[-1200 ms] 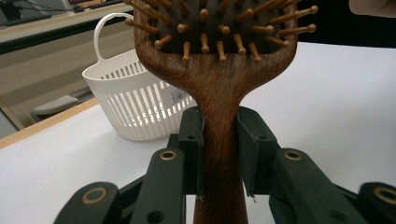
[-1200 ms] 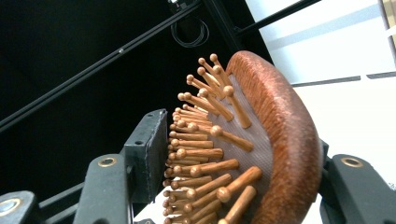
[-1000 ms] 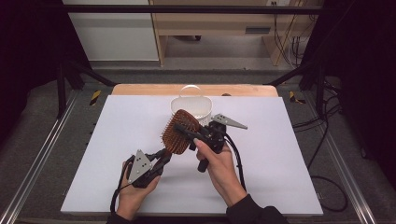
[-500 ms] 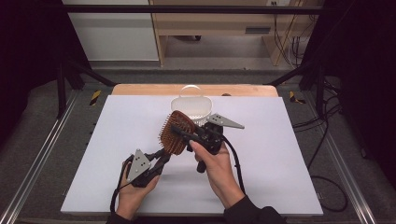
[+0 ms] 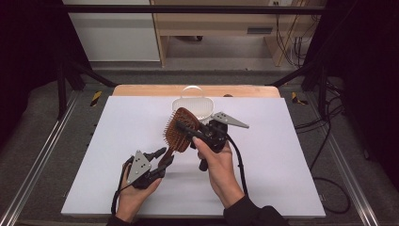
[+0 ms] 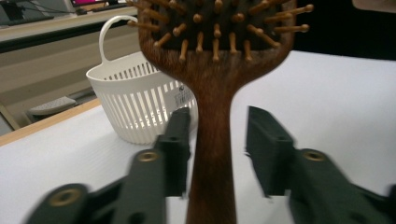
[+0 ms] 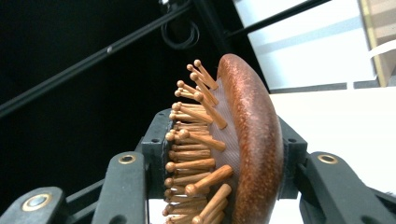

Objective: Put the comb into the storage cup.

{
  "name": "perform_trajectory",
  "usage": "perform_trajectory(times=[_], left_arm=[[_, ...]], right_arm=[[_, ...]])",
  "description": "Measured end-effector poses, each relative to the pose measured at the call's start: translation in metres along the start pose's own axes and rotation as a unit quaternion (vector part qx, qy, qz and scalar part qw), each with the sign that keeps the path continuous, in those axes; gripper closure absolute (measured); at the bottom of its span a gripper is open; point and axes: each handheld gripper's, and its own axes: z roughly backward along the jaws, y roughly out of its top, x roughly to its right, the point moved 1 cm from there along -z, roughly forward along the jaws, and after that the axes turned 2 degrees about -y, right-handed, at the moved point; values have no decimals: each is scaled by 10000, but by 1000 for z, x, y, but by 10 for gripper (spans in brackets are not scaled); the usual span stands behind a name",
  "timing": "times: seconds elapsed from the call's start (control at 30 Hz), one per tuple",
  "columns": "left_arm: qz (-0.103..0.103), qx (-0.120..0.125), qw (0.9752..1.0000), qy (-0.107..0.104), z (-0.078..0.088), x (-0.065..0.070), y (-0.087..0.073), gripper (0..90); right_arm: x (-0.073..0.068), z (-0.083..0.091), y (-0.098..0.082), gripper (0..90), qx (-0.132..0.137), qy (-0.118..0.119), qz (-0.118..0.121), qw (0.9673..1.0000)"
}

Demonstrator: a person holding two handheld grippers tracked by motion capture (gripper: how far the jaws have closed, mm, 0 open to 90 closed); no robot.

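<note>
Since the earlier frames my left claw (image 5: 162, 154) has crept up toward the brush handle, while my right claw (image 5: 184, 127) kept the brush raised at mid-frame. Under both lies the white rectangular tabletop (image 5: 117, 141). At its far edge, upper centre, stands the white slotted plastic basket with a loop handle (image 5: 197, 104). My right claw pinches the head of the brown wooden paddle hairbrush (image 5: 178, 130). My left claw is spread, one jaw on each side of the handle (image 6: 211, 154).
</note>
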Motion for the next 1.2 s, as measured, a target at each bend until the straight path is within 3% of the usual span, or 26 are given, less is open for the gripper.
perform_trajectory(times=[0.23, 0.37, 0.47, 0.63, 0.7, 0.93, 1.2], left_arm=[[494, 85, 9979, 409, 13, -17, -7, 277], [781, 58, 9932, 860, 31, -27, -17, 121], [850, 94, 9905, 1073, 49, -33, -23, 65], [1074, 148, 9836, 1441, 73, -47, -40, 38], [1036, 140, 9821, 1565, 76, -53, -43, 40], [1112, 180, 9787, 1717, 82, -66, -50, 42], [1143, 200, 9776, 1758, 83, -69, -51, 43]], right_arm=[[12, 7, 19, 509, 334, -380, 10, 9987], [18, 7, 28, 506, 448, -503, -63, 9977], [21, 4, 34, 505, 525, -592, -102, 9968], [20, 0, 43, 503, 599, -590, -134, 9964], [20, -3, 47, 503, 635, -619, -146, 9960], [17, -10, 61, 503, 759, -697, -147, 9946], [13, -15, 78, 502, 920, -717, -134, 9931]])
